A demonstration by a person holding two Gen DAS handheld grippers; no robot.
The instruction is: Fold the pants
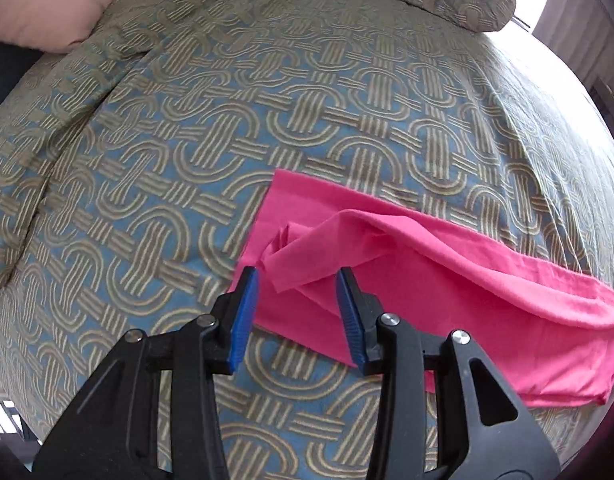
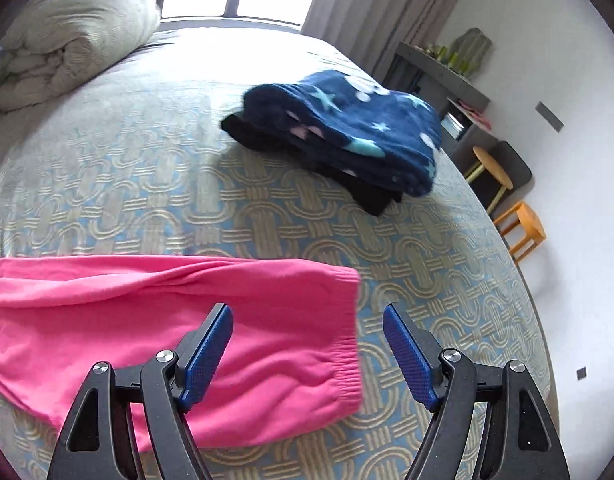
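Flat on bed [image 1: 155, 184]: pink pants [image 1: 447, 280], leg end rumpled. Left claw [image 1: 297, 284] half open over that rumple, gripping nothing. Right claw [image 2: 307, 320] wide open, empty, above waistband [image 2: 343, 360]. At 1 o'clock, folded blue blanket [image 2: 347, 128].

1. Left gripper [image 1: 297, 280]: matte black angular arms with triangular cut-outs, and round silver screws at the pivots.
2. Right gripper [image 2: 307, 316]: the same black frame and silver screws.
3. Both carry ribbed blue pads [image 2: 407, 354] on the fingers' inner faces.
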